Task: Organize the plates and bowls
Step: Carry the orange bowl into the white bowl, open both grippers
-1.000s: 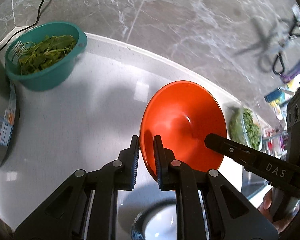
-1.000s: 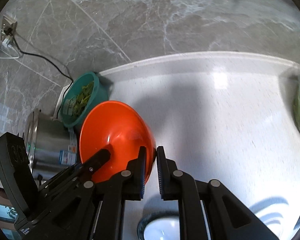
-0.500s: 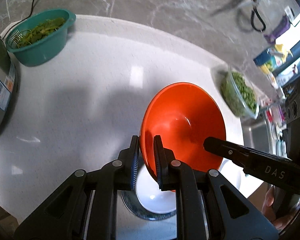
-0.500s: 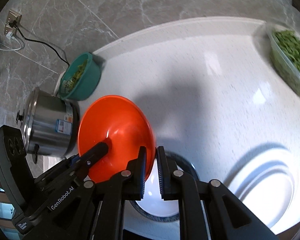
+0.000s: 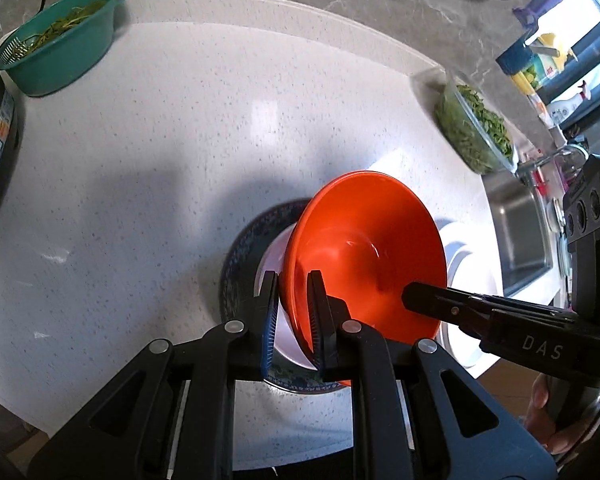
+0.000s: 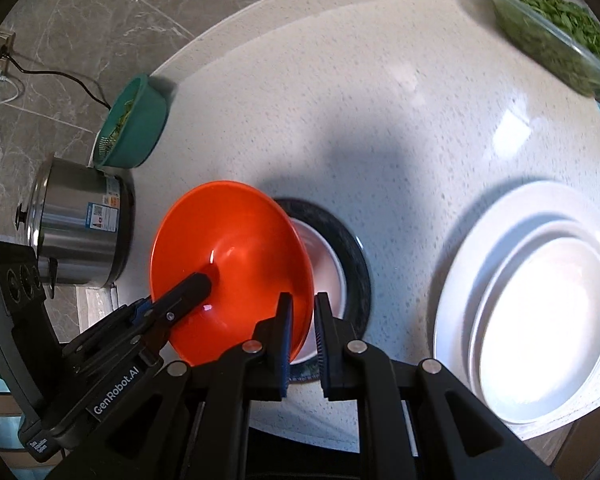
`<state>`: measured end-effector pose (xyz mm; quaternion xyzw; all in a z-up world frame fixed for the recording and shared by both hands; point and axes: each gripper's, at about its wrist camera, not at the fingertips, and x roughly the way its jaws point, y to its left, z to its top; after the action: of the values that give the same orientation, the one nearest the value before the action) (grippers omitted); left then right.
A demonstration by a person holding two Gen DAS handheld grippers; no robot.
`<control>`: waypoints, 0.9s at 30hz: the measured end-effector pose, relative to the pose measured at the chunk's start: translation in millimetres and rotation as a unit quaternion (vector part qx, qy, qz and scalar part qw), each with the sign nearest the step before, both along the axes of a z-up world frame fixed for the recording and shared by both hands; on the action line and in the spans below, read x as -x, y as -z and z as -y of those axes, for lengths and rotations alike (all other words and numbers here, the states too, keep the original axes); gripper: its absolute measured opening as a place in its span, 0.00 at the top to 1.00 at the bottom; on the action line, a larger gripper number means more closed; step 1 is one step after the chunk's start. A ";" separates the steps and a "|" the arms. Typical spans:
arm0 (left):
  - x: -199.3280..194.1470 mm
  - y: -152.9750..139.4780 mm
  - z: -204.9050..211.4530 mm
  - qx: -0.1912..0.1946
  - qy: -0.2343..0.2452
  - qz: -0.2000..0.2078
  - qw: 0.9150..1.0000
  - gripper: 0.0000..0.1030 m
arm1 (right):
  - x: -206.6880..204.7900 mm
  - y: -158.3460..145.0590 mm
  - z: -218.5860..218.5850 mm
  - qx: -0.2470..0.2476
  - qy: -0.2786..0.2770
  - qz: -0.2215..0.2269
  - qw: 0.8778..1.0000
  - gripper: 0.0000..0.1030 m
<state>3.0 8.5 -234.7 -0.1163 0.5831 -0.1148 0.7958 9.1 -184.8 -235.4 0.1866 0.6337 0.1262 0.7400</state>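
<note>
Two grippers pinch one orange bowl (image 5: 364, 256) by opposite sides of its rim: the left gripper (image 5: 293, 312) has its jaws closed on the near-left edge, and the right gripper (image 6: 301, 322) is clamped on the right edge, each with one finger inside the bowl and one outside. Both point forward and downward over the countertop (image 5: 160, 152), with the bowl tilted above a dark-rimmed plate (image 6: 356, 264) near the counter's front edge; whether the bowl touches the plate is hard to tell. Stacked white plates (image 6: 540, 312) sit just to the right, at the front right corner. Farther back, a teal colander (image 5: 60, 40) of greens stands at the back left corner beside a steel pot (image 6: 80, 236), and a clear container (image 6: 556, 20) of greens sits at the back right.
</note>
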 end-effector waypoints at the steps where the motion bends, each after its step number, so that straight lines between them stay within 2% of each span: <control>1: 0.6 2.3 -0.4 -0.001 0.001 -0.002 1.000 0.87 | 0.5 2.6 0.4 -0.001 0.002 -0.004 1.000 0.87; 11: 6.9 26.6 2.1 -0.007 0.000 -0.022 1.000 0.87 | 7.9 22.8 4.0 -0.002 0.004 -0.023 1.000 0.86; 17: 5.4 31.5 6.1 -0.013 0.002 -0.021 1.000 0.86 | 7.5 24.5 7.9 -0.009 0.005 -0.027 1.000 0.86; 23: 5.2 26.3 8.8 -0.019 0.019 -0.010 1.000 0.77 | 9.3 26.2 10.7 -0.015 0.011 -0.031 0.999 0.86; 25: 5.3 25.1 10.2 -0.017 0.024 -0.007 1.000 0.72 | 9.4 26.1 10.7 -0.013 0.009 -0.029 0.999 0.87; 27: 5.3 23.2 11.0 -0.009 0.030 -0.003 0.999 0.62 | 9.5 26.0 11.1 -0.013 0.008 -0.028 0.999 0.89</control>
<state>-2.3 -2.5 -257.9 -0.0920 0.5899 -0.1335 0.7910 -0.4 -195.9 -261.3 0.2048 0.6512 0.1228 0.7204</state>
